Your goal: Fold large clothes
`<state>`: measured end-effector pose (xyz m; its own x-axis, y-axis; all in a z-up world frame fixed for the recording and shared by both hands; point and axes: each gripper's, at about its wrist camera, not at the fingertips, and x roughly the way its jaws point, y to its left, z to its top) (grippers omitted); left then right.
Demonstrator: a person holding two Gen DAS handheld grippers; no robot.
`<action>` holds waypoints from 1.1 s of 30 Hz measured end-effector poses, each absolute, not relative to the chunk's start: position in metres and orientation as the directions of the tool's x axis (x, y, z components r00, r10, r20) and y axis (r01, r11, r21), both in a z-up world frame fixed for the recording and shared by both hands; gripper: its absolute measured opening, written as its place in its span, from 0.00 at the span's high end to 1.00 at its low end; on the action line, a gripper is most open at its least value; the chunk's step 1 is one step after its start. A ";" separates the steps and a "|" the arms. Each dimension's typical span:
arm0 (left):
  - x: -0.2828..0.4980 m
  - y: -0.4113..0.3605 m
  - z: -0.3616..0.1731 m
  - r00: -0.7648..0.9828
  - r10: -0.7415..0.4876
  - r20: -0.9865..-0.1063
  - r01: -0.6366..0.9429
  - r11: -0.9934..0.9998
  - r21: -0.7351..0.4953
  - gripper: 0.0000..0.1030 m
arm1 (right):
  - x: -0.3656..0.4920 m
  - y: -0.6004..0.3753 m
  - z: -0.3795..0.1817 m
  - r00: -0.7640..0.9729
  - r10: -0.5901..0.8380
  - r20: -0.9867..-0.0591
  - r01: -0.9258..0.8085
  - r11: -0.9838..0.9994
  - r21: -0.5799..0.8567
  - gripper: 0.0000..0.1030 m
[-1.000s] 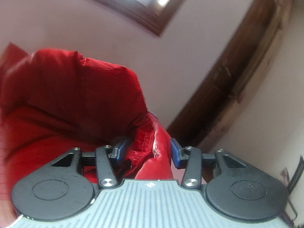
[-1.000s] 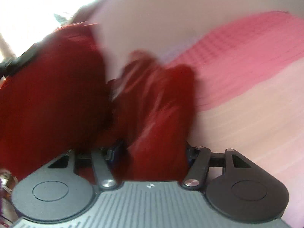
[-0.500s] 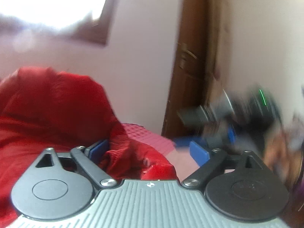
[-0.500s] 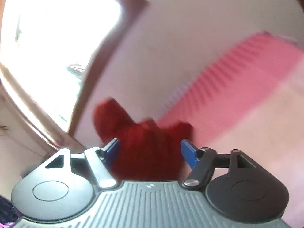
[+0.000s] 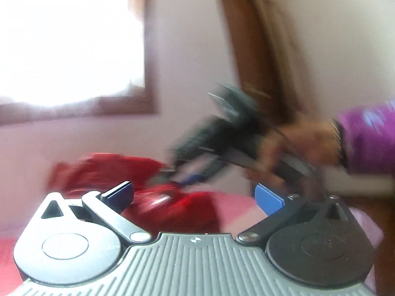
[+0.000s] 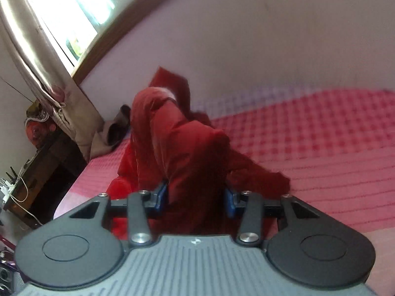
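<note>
Cloth has dropped out of the left tongs (image 5: 193, 196), whose jaws have just swung wide and stand spread, empty. The right tongs (image 6: 196, 198) have just closed, pinching a bunch of the red garment (image 6: 177, 148) heaped on the pink bed (image 6: 321, 148). Folding has hardly begun.

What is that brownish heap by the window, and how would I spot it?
Find the pink bed cover, then follow it to its far corner under the window curtain. The brown bundle lies there against the wall, dull and small beside the big red garment.
</note>
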<state>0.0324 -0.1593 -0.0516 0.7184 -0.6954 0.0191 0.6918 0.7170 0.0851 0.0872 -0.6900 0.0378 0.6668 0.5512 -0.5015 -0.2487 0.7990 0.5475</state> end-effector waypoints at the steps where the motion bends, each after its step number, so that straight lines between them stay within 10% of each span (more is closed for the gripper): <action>1: 0.033 -0.156 -0.053 0.730 -0.684 0.013 0.683 0.729 0.042 0.00 | 0.080 -0.699 0.036 0.674 0.561 -0.480 -0.242 0.782 0.574 0.59; 6: 0.058 -0.169 -0.068 0.676 -0.725 -0.134 0.730 0.684 -0.020 0.03 | 0.079 -0.712 0.027 0.689 0.561 -0.458 -0.181 0.745 0.642 0.53; 10: 0.054 -0.184 -0.075 0.673 -0.734 -0.086 0.739 0.666 0.097 0.03 | 0.073 -0.727 0.029 0.682 0.560 -0.470 -0.116 0.717 0.687 0.00; 15: 0.049 -0.191 -0.097 0.688 -0.723 -0.058 0.712 0.658 0.246 0.03 | 0.083 -0.704 0.032 0.564 0.661 -0.496 -0.161 0.676 0.719 0.00; 18: 0.048 -0.197 -0.106 0.683 -0.727 -0.064 0.706 0.636 0.311 0.02 | 0.099 -0.659 0.037 0.520 0.666 -0.535 -0.256 0.719 0.646 0.10; 20: 0.050 -0.202 -0.111 0.705 -0.708 -0.045 0.668 0.641 0.379 0.02 | 0.109 -0.635 0.043 0.530 0.666 -0.524 -0.332 0.732 0.594 0.37; 23: 0.064 -0.199 -0.107 0.724 -0.690 -0.006 0.645 0.674 0.360 0.02 | 0.120 -0.628 0.053 0.570 0.731 -0.376 -0.406 0.648 0.644 0.53; 33: 0.079 -0.241 -0.149 0.610 -0.782 -0.128 0.740 0.504 0.445 0.02 | 0.108 -0.733 -0.067 0.679 0.716 -0.162 -0.214 0.404 0.889 0.63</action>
